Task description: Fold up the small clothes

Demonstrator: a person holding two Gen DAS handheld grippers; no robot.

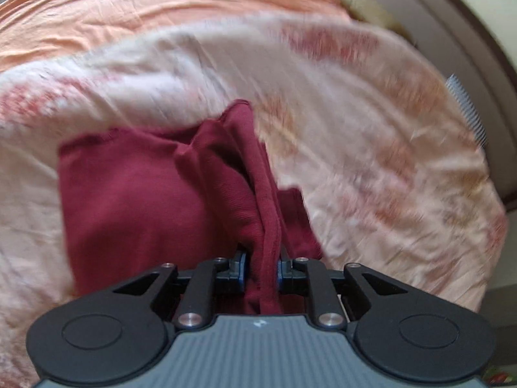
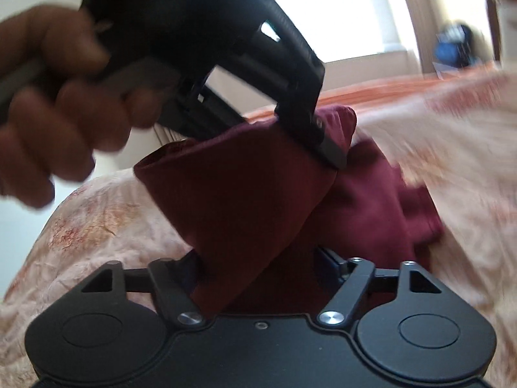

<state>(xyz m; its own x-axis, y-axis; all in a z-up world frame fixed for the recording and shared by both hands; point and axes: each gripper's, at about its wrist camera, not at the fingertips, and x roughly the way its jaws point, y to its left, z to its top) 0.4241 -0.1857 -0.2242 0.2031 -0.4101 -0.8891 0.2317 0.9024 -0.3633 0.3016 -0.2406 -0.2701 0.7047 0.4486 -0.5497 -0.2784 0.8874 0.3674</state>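
Observation:
A dark red garment (image 1: 135, 194) lies on a bed with a pale floral cover (image 1: 371, 148). My left gripper (image 1: 262, 266) is shut on a bunched fold of the garment, which runs up between its blue pads. In the right wrist view the garment (image 2: 245, 207) is lifted off the bed. My right gripper (image 2: 258, 265) has the cloth draped between its fingers; its tips are hidden by the cloth. The left gripper (image 2: 326, 148) shows there from the side, clamped on the garment's upper edge, held by a hand (image 2: 55, 97).
An orange sheet (image 1: 161, 9) covers the far part of the bed. The bed's edge drops off at the right beside a white wall or door (image 1: 452, 48). A bright window (image 2: 349, 16) and dark blue objects (image 2: 452, 48) are beyond the bed.

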